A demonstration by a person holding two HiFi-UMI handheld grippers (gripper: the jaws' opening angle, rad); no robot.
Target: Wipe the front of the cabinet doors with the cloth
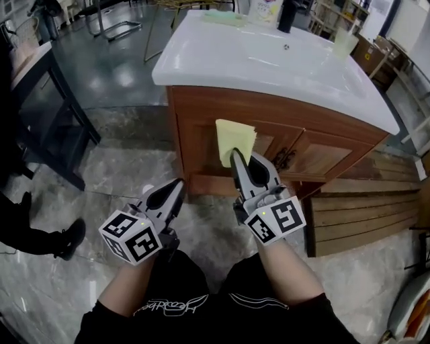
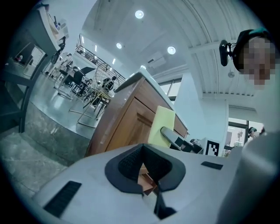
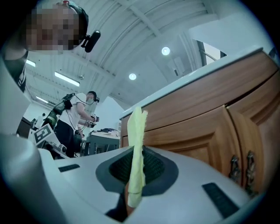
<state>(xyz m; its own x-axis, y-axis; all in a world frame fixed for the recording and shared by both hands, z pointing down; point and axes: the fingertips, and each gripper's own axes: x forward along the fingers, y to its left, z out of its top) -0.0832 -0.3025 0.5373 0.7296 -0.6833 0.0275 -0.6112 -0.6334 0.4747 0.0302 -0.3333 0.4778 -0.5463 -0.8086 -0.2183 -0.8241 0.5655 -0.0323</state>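
A yellow cloth (image 1: 234, 139) stands up from my right gripper (image 1: 240, 160), which is shut on it in front of the wooden cabinet doors (image 1: 316, 153). In the right gripper view the cloth (image 3: 136, 153) rises edge-on between the closed pads, with a door panel (image 3: 192, 135) and dark handles (image 3: 241, 168) beyond. My left gripper (image 1: 176, 191) hangs lower and to the left, shut with nothing in it. In the left gripper view the left gripper (image 2: 143, 168) points up at the cabinet side (image 2: 127, 124), the cloth (image 2: 161, 127) and the right gripper.
A white basin top (image 1: 269, 57) caps the cabinet, with a dark bottle (image 1: 287, 15) at its back. Wooden slats (image 1: 363, 211) lie at the right on the marble floor. A dark table (image 1: 40, 101) and a person's legs (image 1: 33, 228) stand at the left.
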